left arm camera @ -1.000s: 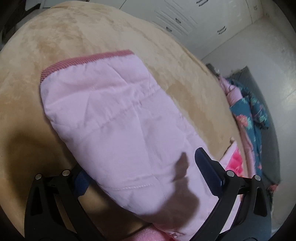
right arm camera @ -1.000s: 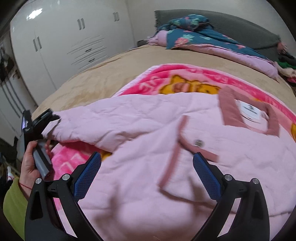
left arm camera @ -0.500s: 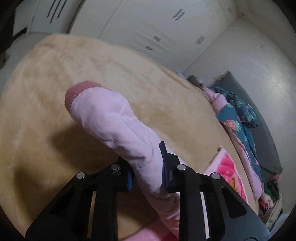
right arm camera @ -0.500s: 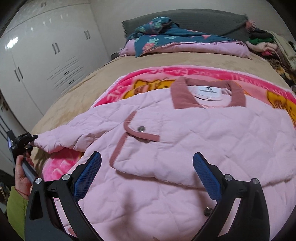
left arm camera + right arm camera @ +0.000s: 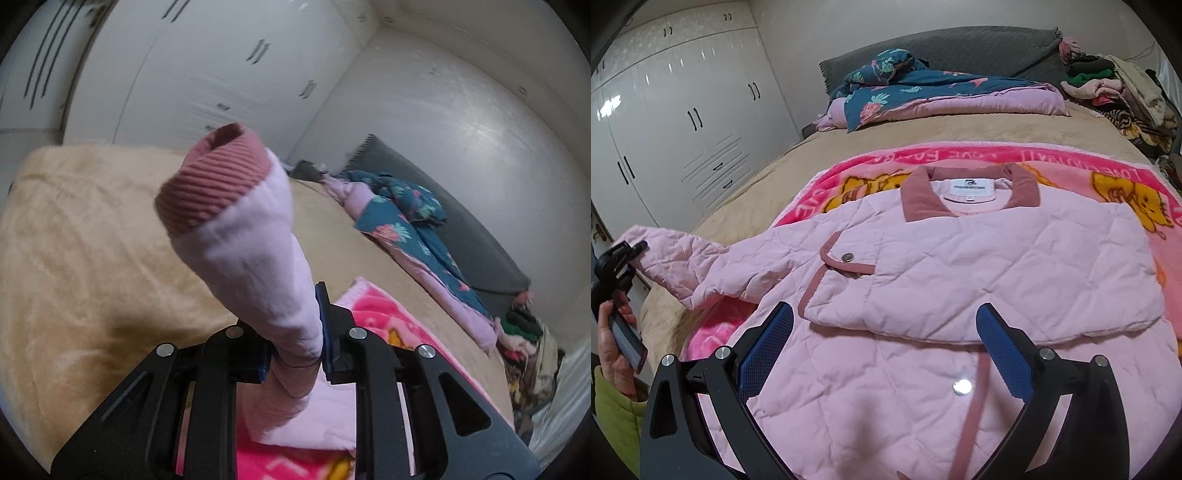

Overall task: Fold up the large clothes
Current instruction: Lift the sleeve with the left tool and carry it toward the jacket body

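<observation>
Here the left gripper (image 5: 293, 341) has its jaws pinched tight on the jacket's sleeve (image 5: 266, 266), a little below the ribbed dark-pink cuff (image 5: 212, 184). The sleeve rises stiffly out of the jaws, the cuff opening pointing up and away toward the wardrobe (image 5: 207, 70). In the right wrist view, that gripper sits at the far left, lifted off the bed (image 5: 960, 136) at its edge, held in a hand (image 5: 615, 339) with a green cuff, and the sleeve stretches from it back to the shoulder.

The right gripper (image 5: 884, 350) hovers just above the jacket's lower front, jaws wide and holding nothing.

The pink quilted jacket (image 5: 979, 266) lies face up on a bright pink cartoon blanket (image 5: 979, 157) spread over the tan bed, collar toward the headboard. One panel seems already folded across the chest. The fold looks early: the raised sleeve is yet to be laid over the body, and the lower half is not yet folded up.
</observation>
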